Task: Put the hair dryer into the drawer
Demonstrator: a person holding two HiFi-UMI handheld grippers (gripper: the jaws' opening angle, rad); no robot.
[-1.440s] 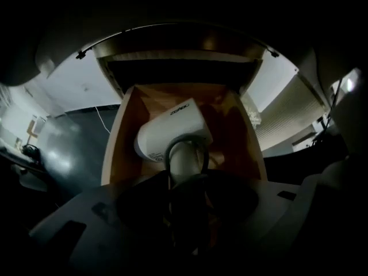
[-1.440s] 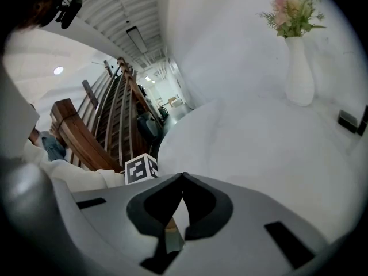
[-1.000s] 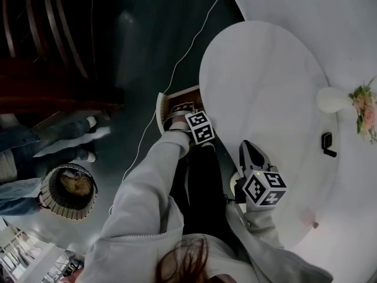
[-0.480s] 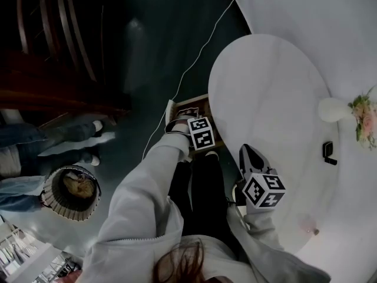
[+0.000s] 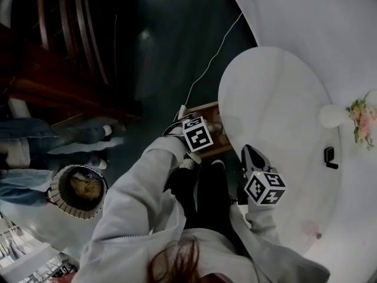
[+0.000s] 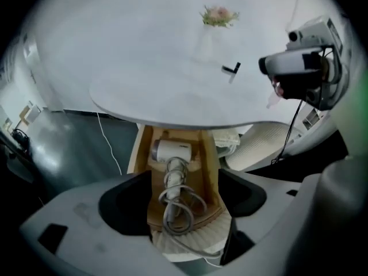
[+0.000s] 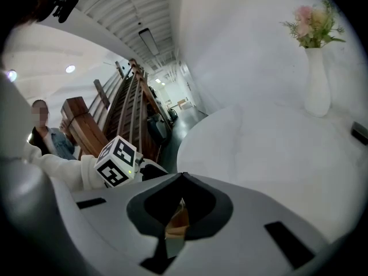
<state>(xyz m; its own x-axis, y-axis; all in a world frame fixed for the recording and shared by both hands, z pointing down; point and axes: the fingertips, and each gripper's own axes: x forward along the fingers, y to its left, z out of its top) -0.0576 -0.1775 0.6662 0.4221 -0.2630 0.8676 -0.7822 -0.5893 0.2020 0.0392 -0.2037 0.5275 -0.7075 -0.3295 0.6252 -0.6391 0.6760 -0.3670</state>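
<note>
The white hair dryer [image 6: 171,151] lies in the open wooden drawer [image 6: 141,154] under the round white table [image 5: 277,111], its grey cord [image 6: 178,206] coiled in front of it. My left gripper [image 6: 184,180] hangs above the drawer, open; its jaws have just been opening and touch nothing. In the head view the left gripper [image 5: 205,128] sits over the drawer [image 5: 207,107] at the table's edge. My right gripper [image 5: 248,150] is held over the table's near rim, away from the drawer. In its own view the right gripper [image 7: 182,177] is shut with nothing in it.
A white vase of flowers [image 5: 333,115] and a small black object [image 5: 330,156] stand on the table. A white cable [image 5: 212,58] runs over the dark floor. Dark wooden stairs [image 5: 59,69], a woven basket [image 5: 76,190] and a person's legs [image 5: 65,135] are at the left.
My left gripper has risen away from the drawer, leaving the hair dryer inside. The right gripper has shifted only slightly.
</note>
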